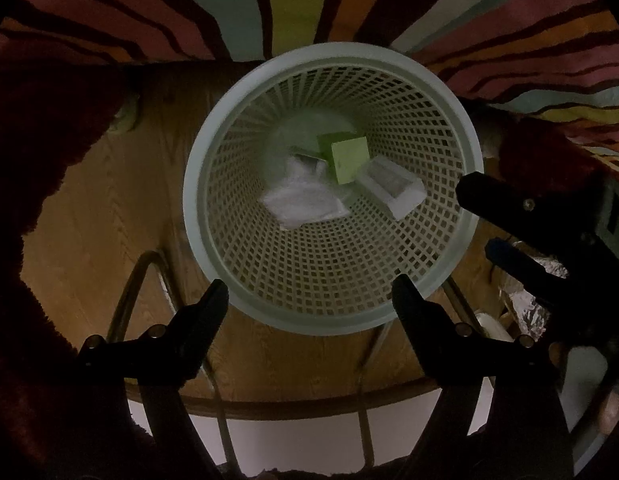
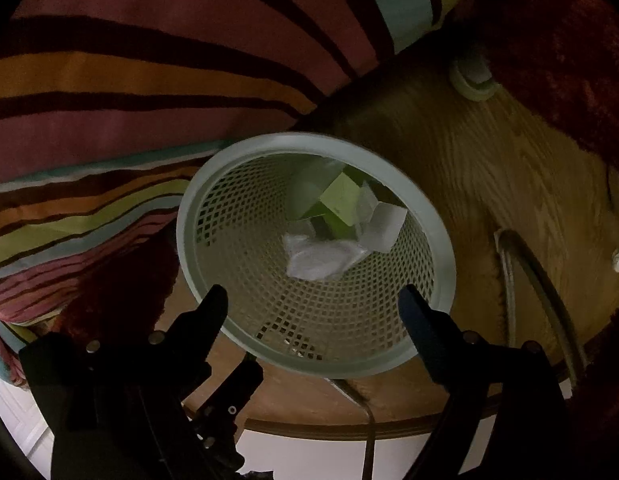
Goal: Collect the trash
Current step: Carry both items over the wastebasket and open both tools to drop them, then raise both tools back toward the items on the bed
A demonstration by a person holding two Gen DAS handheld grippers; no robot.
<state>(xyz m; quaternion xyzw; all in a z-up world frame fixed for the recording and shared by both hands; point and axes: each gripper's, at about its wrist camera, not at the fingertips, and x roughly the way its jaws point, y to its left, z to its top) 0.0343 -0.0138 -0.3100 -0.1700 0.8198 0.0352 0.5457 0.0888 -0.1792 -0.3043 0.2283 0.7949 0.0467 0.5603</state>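
Observation:
A pale green lattice wastebasket (image 1: 213, 240) stands on a wooden floor; it also shows in the right wrist view (image 2: 197, 256). Inside lie a green box (image 1: 349, 158), a white carton (image 1: 393, 188) and a crumpled white wrapper (image 1: 305, 198); the same green box (image 2: 339, 200) and wrapper (image 2: 321, 258) show from the right. My left gripper (image 1: 309, 286) hangs open and empty above the basket's near rim. My right gripper (image 2: 311, 300) is open and empty over the rim too; its fingers (image 1: 493, 200) show at the right of the left wrist view.
A striped multicoloured rug (image 1: 269, 4) lies beyond the basket. Dark red shaggy fabric (image 1: 37, 128) flanks the wooden floor (image 1: 121, 200). Metal tube legs (image 1: 129, 296) run under the basket. Crumpled foil (image 1: 529, 300) sits at the right.

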